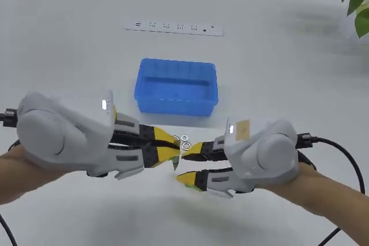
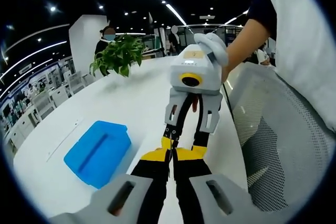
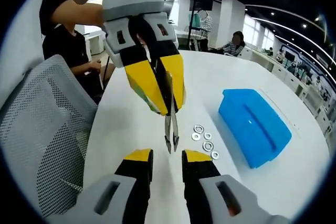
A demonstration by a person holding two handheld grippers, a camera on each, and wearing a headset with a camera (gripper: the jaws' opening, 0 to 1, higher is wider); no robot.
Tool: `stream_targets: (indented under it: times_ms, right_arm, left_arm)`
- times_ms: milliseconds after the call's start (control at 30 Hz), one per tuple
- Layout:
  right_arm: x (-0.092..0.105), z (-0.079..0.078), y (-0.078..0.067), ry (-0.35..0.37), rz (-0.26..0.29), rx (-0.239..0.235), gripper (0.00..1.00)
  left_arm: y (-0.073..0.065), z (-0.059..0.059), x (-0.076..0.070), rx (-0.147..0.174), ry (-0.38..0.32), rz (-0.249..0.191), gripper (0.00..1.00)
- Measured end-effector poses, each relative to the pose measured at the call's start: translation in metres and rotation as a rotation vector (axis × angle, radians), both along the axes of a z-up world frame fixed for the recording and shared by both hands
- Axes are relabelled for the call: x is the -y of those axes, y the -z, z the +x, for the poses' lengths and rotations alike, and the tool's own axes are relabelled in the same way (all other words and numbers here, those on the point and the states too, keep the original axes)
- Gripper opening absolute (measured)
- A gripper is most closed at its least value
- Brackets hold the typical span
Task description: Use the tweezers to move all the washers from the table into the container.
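The left tongs squeeze the tweezers; the right tongs are open, holding nothing. The washers lie on the counter near the blue container, and wobbly tweezers might flick them away.

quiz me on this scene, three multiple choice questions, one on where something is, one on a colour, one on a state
1. Where do the washers lie relative to the container?
A inside it
B on the table, just outside it
C stacked on its rim

2. What colour is the container?
A red
B green
C blue

3. How is the left gripper?
A shut on the tweezers
B open and empty
C shut on a washer

Answers:
1 B, the washers sit on the white tabletop beside the container's wall.
2 C, its walls and floor are blue.
3 A, in the right gripper view its yellow jaws pinch the tweezers.
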State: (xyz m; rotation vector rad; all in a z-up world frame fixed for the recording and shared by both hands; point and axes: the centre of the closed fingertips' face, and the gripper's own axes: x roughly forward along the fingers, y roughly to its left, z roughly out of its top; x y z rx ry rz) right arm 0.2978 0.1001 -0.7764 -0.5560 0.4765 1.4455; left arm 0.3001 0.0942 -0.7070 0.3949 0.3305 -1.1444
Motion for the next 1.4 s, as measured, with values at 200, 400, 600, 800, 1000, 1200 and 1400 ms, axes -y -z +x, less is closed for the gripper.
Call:
stream_targets:
  times_ms: [200,400,600,800,1000,1200,1400]
  right_arm:
    - [-0.001,0.004,-0.006,0.022,0.025,-0.010,0.30]
    - [-0.001,0.011,-0.004,0.056,0.035,-0.030,0.37]
    - [-0.001,0.012,0.001,0.067,0.029,-0.046,0.43]
    - [0.000,0.013,0.002,0.082,0.042,-0.060,0.50]
    - [0.005,0.015,0.005,0.109,0.048,-0.067,0.60]
    - [0.010,0.014,0.003,0.117,0.056,-0.075,0.71]
    - [0.017,0.015,0.003,0.131,0.046,-0.086,0.81]
  left_arm:
    - [-0.004,0.006,-0.016,0.030,0.003,-0.023,0.06]
    - [-0.002,0.021,-0.035,0.036,-0.039,-0.013,0.06]
    - [-0.002,0.028,-0.032,0.041,-0.025,-0.020,0.06]
    - [-0.001,0.032,-0.026,0.033,-0.009,-0.034,0.06]
    - [-0.001,0.033,-0.021,0.029,0.017,-0.042,0.06]
    - [-0.001,0.036,-0.019,0.031,0.029,-0.042,0.06]
    - [-0.003,0.044,-0.019,0.034,0.042,-0.038,0.06]
